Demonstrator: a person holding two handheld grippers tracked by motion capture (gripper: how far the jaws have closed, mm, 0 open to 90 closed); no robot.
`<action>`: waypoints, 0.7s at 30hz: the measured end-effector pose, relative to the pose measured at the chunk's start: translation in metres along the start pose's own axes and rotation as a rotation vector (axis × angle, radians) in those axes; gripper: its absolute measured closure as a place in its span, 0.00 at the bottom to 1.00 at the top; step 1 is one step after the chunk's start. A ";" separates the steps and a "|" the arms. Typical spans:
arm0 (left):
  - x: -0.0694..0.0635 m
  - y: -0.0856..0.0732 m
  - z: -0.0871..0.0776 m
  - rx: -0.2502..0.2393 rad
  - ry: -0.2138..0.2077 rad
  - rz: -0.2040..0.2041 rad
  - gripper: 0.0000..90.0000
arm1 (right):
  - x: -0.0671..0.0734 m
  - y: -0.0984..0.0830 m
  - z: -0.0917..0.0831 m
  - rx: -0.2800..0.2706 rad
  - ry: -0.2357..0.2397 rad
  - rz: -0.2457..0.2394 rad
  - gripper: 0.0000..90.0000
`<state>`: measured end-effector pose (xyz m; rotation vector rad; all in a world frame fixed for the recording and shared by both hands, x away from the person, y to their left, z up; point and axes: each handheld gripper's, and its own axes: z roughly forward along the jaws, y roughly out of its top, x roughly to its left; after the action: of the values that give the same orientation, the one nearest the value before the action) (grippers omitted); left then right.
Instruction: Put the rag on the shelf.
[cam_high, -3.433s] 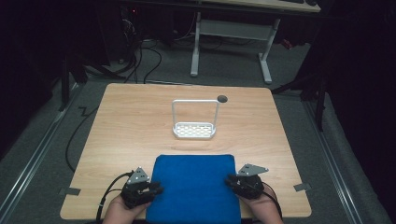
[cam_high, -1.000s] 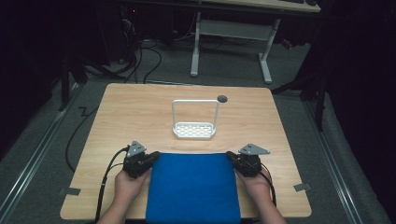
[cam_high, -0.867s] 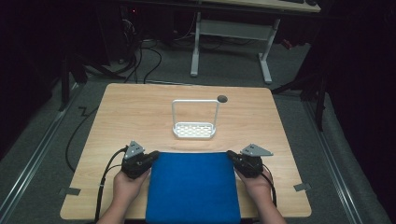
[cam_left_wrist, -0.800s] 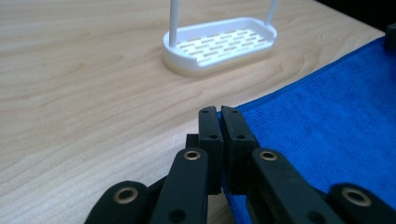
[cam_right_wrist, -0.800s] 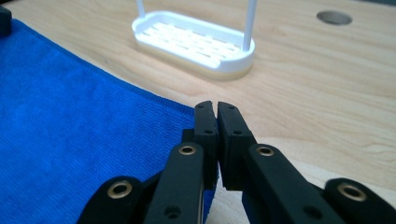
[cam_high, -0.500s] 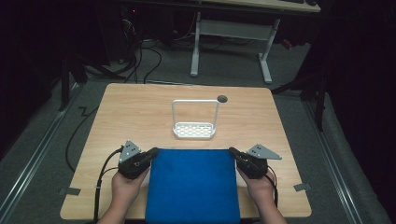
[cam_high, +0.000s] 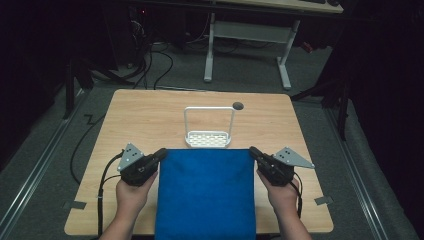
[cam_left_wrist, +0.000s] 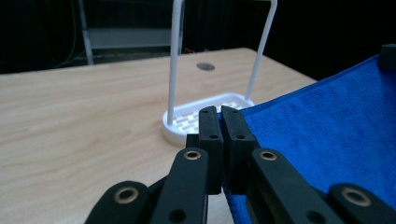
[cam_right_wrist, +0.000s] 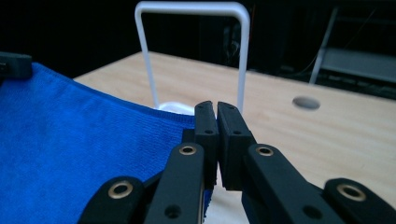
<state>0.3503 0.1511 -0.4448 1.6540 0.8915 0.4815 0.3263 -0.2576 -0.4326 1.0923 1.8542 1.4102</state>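
Note:
A blue towel (cam_high: 206, 192) hangs stretched between my two grippers above the near part of the wooden table (cam_high: 150, 120). My left gripper (cam_high: 161, 153) is shut on the towel's far left corner (cam_left_wrist: 243, 116). My right gripper (cam_high: 252, 151) is shut on the far right corner (cam_right_wrist: 187, 122). The towel's far edge sags a little between them. Just beyond that edge stands a white rack (cam_high: 208, 129), a perforated base with a tall wire hoop (cam_left_wrist: 176, 51) (cam_right_wrist: 243, 51). The towel's near end drops past the table's front edge.
A round dark hole (cam_high: 238, 105) is in the tabletop behind the rack. Cables (cam_high: 102, 185) trail from the left gripper across the table's left front. Beyond the table stands a white desk frame (cam_high: 282, 55) on grey carpet.
Both hands have risen with the towel's far corners and spread slightly. The towel's far edge has come up off the table and now sits closer to the rack.

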 end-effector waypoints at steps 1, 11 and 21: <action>0.001 0.004 -0.001 -0.012 0.001 -0.001 0.98 | 0.000 0.004 -0.001 -0.008 -0.002 -0.006 0.98; -0.002 0.043 -0.009 -0.089 0.006 0.035 0.98 | 0.003 0.047 -0.008 -0.099 -0.010 -0.040 0.98; -0.002 0.081 -0.012 -0.139 0.018 0.079 0.98 | 0.005 0.083 -0.011 -0.162 -0.019 -0.081 0.98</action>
<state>0.3652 0.1514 -0.3639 1.5644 0.7903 0.6001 0.3370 -0.2496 -0.3499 0.9375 1.7187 1.4696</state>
